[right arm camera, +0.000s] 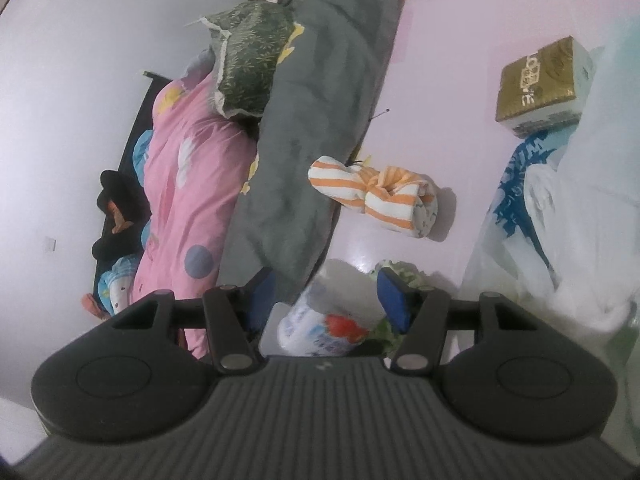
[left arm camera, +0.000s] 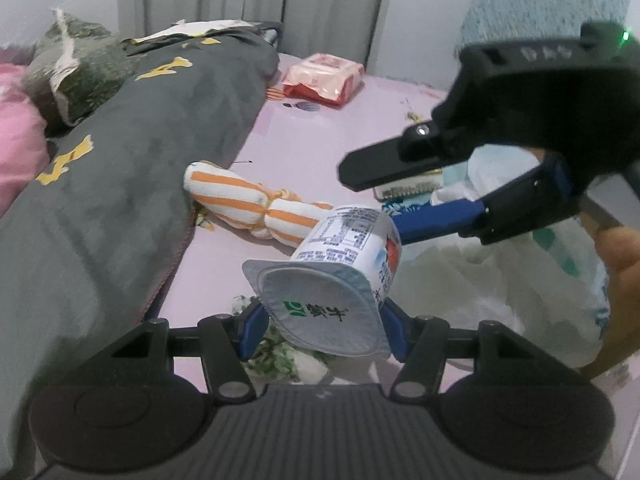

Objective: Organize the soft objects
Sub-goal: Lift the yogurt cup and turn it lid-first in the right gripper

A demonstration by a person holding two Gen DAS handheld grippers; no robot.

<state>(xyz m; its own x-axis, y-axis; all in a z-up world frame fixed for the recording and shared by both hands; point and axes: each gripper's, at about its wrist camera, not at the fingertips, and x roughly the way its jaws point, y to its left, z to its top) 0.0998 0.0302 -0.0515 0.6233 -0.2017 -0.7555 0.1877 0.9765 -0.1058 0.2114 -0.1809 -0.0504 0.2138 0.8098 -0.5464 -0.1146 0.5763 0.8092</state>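
A white yogurt cup [left arm camera: 340, 276] with a foil lid and a strawberry picture lies tilted between the blue pads of my left gripper [left arm camera: 320, 330], which is shut on it. My right gripper [left arm camera: 384, 200] comes in from the right with its jaws apart, one blue finger [left arm camera: 436, 218] beside the cup's base. In the right wrist view the cup [right arm camera: 324, 324] sits between the open fingers of the right gripper [right arm camera: 328, 300]. An orange-and-white striped knotted cloth [left arm camera: 248, 200] lies on the pink sheet beyond the cup; it also shows in the right wrist view [right arm camera: 376, 196].
A grey quilt [left arm camera: 120, 184] runs along the left, with a green pillow [left arm camera: 76, 68] and pink bedding [right arm camera: 188, 168]. A red-and-white packet [left arm camera: 324, 76] lies far back. A gold tissue pack [right arm camera: 540, 88] and white plastic bags [right arm camera: 560, 240] lie to the right.
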